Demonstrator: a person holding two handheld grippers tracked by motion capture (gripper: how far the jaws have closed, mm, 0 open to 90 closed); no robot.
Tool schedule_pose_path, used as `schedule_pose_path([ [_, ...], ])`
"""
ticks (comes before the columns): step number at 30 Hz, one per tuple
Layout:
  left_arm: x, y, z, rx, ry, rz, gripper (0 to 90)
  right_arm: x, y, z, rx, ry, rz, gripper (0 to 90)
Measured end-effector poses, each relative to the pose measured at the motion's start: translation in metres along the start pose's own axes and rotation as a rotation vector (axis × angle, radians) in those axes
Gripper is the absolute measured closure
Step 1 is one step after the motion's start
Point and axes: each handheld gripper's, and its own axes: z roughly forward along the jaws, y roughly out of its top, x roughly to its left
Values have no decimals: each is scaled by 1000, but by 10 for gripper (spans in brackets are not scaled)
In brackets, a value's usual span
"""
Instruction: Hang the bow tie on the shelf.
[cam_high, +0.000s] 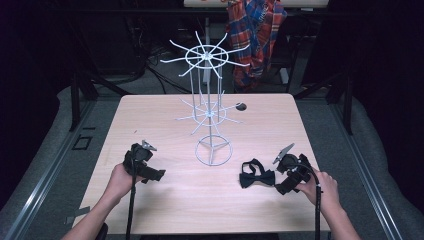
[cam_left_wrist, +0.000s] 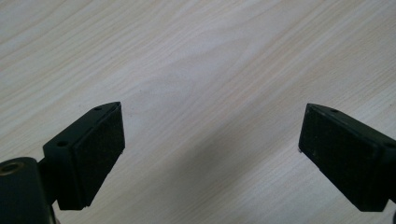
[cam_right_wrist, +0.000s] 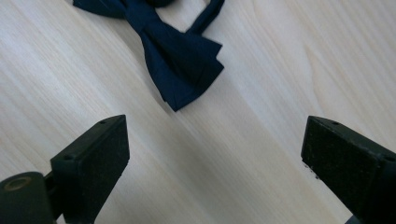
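High view shows a dark bow tie (cam_high: 257, 176) lying just right of a white wire rack (cam_high: 210, 112), the right gripper (cam_high: 290, 172) wide open and empty beside it, seemingly ready to grasp, the left gripper (cam_high: 142, 162) likewise gaping and empty.

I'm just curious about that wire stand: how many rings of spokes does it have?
2. The upper ring of spokes tops the white wire stand at the table's far middle; the lower ring of spokes sits partway down its pole, above the round base.
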Motion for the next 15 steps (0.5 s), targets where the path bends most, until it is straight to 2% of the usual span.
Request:
schedule_pose_path([
  [3, 0, -1, 0, -2, 2, -4, 71, 2, 4, 0, -18, -4, -18, 73],
  [6, 0, -2, 0, 1, 2, -4, 70, 4, 6, -1, -8, 5, -34, 74],
  [9, 0, -3, -1, -2, 1, -4, 70, 4, 8, -2, -1, -10, -50, 75],
  [15, 3, -9, -5, 0, 3, -17, 67, 7, 19, 3, -24, 29, -48, 57],
])
